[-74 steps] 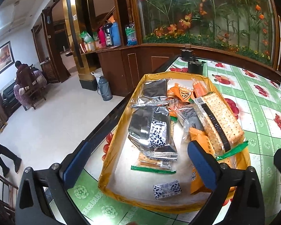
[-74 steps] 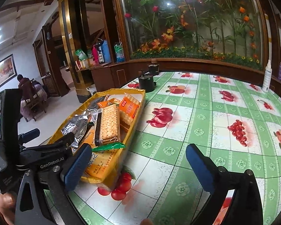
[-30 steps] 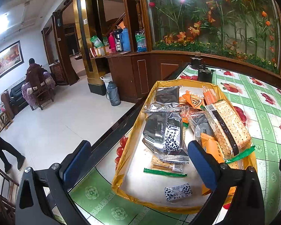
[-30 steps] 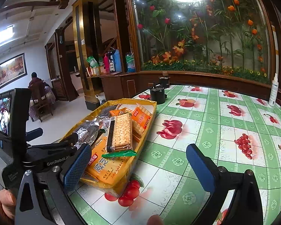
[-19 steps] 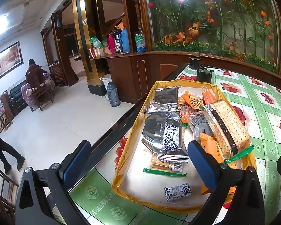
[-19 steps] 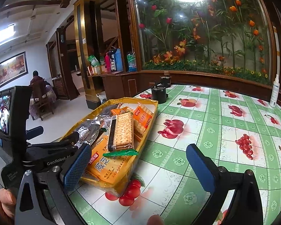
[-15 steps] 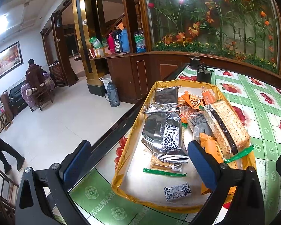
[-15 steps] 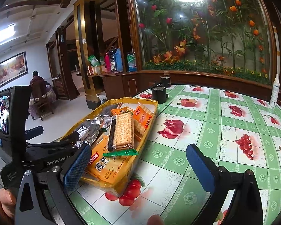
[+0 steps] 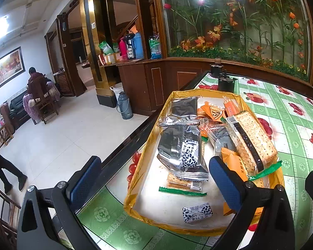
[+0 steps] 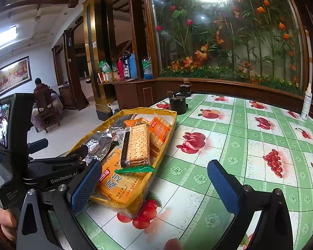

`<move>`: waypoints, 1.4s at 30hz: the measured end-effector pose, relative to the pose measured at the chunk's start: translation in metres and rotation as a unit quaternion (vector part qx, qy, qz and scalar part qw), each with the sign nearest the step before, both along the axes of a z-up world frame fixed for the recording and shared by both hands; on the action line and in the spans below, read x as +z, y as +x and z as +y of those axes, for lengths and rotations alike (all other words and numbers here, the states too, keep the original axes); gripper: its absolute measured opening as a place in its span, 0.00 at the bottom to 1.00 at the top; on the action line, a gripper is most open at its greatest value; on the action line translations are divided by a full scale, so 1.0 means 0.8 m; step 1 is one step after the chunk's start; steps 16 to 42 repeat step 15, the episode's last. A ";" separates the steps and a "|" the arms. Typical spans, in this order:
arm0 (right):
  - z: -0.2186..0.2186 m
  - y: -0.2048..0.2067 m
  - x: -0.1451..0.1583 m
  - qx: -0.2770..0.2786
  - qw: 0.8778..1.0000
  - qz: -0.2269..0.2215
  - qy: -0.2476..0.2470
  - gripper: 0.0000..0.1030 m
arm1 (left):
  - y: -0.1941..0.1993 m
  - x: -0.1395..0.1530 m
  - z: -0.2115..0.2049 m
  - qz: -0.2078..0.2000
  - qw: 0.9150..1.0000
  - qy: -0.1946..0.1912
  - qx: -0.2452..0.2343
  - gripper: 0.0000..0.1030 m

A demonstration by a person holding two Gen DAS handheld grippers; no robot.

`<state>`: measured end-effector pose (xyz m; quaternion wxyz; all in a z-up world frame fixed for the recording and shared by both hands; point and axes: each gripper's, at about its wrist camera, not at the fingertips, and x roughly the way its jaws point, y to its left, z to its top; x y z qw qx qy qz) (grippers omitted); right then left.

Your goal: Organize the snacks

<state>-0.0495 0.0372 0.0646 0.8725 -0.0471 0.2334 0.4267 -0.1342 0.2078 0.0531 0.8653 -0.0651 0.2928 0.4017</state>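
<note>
Just ahead of the spread, empty left tool (image 9: 154, 179), the snack tray (image 9: 135, 179)

- The left hand-held gripper (image 9: 154, 179) has drawn back and swung left since the earliest frames: the yellow tray (image 9: 135, 173) now sits further right in its view, with more of the white floor (image 9: 58, 141) showing.
- The right hand-held gripper (image 10: 152, 184) has risen and tilted; the tray (image 10: 150, 179) lies nearer the middle of its view.
- Over the last half second, hardly any shift.
</note>
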 end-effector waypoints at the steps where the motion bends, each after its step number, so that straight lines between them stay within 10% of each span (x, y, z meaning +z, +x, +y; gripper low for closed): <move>1: 0.000 0.000 0.000 0.000 1.000 0.000 0.001 0.99 | 0.000 0.000 0.000 0.000 1.000 0.000 0.000 1.00; 42: -0.001 0.004 -0.002 -0.005 1.000 0.004 -0.003 0.99 | -0.003 0.008 0.007 -0.007 1.000 0.004 0.007 1.00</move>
